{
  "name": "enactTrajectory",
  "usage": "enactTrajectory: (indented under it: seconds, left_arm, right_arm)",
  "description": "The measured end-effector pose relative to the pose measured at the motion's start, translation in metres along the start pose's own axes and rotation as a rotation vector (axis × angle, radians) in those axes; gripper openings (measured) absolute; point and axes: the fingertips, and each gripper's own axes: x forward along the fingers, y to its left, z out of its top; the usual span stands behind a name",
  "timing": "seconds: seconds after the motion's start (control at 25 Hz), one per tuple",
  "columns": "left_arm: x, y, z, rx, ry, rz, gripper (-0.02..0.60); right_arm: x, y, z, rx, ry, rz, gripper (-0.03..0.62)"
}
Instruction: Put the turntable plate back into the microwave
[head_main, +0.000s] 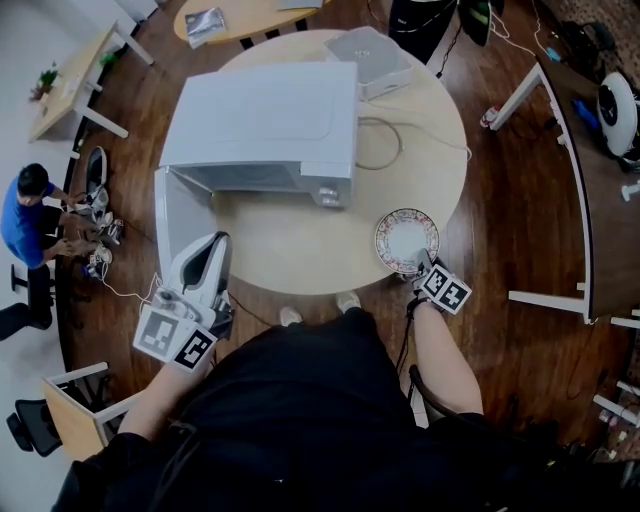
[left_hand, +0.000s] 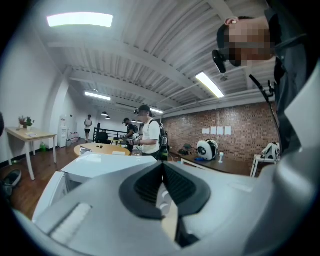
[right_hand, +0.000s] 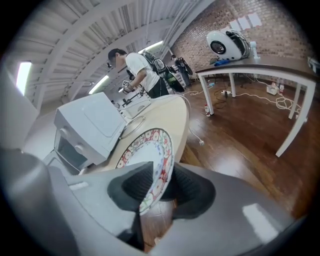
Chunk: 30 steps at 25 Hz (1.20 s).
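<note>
Plate (head_main: 407, 240): near rim pinched in right gripper (head_main: 424, 266). Microwave (head_main: 262, 130) mouth leftward across table (head_main: 300, 250), door (head_main: 172, 215) open. Left gripper (head_main: 214, 243): pressed together, empty, beside door.

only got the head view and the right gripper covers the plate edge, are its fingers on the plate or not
Observer: Yes. The right gripper view shows the right gripper with its fingers pressed on either face of the plate rim.
Operator: left one carrying anything
Observer: No. In the left gripper view the left gripper has its fingers shut together, nothing between them.
Operator: anyone close to the table
Observer: The right gripper view shows a person in a white shirt standing beyond the far side of the table.
</note>
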Motion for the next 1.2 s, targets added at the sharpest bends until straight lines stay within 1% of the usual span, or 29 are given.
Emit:
enactTrajectory:
  seconds: [0.16,0.44,0.52,0.64,0.68,0.76,0.8,0.88,1.04,1.2]
  left_arm:
    - [0.0,0.002,0.0,-0.015,-0.01,-0.008,0.005]
    - [-0.005,0.008,-0.004,-0.04,-0.021,-0.02,0.005]
    - [-0.015,0.019,-0.005,-0.05,-0.021,-0.008,0.005]
    - [-0.032,0.038,0.001,-0.059,-0.025,0.029,0.005]
    - [-0.028,0.039,0.001,-0.066,-0.028,0.024,0.005]
    - [-0.013,0.036,-0.002,-0.087,-0.032,-0.009,0.005]
    - [-0.008,0.034,-0.004,-0.096,-0.032,-0.02,0.005]
    - [-0.01,0.033,-0.002,-0.104,-0.031,-0.024,0.005]
    - [-0.01,0.033,0.004,-0.097,-0.049,-0.046,0.005]
    - [-0.008,0.038,-0.005,-0.083,-0.047,-0.065,0.005]
  right_arm:
    - [-0.008,0.002,0.002,0.112,-0.036,0.027,0.08]
    - [-0.017,0.02,0.017,0.208,-0.134,0.089,0.029]
    - [-0.011,0.029,0.013,0.25,-0.151,0.107,0.025]
    - [0.001,0.057,0.009,0.353,-0.175,0.166,0.025]
    - [-0.002,0.058,0.013,0.393,-0.19,0.17,0.025]
    - [-0.014,0.042,0.018,0.463,-0.222,0.144,0.023]
    - [-0.019,0.037,0.019,0.488,-0.232,0.135,0.023]
    - [-0.027,0.04,0.016,0.527,-0.233,0.14,0.023]
    - [-0.035,0.047,0.022,0.576,-0.263,0.157,0.023]
    - [-0.035,0.05,0.024,0.593,-0.289,0.17,0.023]
